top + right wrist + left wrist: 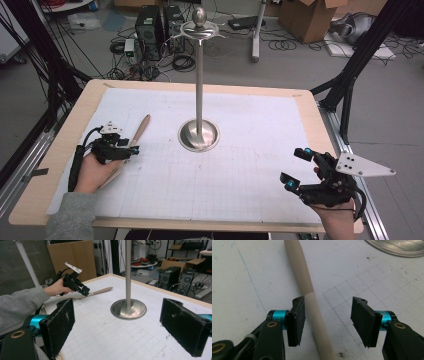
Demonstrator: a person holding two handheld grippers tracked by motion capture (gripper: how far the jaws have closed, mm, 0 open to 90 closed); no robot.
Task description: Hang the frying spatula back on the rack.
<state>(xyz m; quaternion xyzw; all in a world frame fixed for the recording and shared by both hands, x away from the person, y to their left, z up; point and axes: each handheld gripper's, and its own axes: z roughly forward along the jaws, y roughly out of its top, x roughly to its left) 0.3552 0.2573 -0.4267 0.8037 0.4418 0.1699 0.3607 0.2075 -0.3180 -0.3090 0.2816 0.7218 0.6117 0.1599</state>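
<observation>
Table lot: two hand-held grippers, one wooden utensil, one steel stand.

Nearest, at the front right corner: right gripper [296, 169], black with blue-tipped jaws spread wide, nothing between them, held above the white gridded paper sheet [240, 175]. Front left: left gripper [131, 150], jaws partly apart and astride the long pale wooden utensil handle [310, 302]; one pad lies against or just beside the handle, the other stands clear, so no grip; exact contact is hard to judge. The utensil lies flat on the sheet, angled away toward the stand. Mid-table: polished steel stand [199, 135], round dish base, tall upright pole. Beneath all: light wooden tabletop [75, 115].
</observation>
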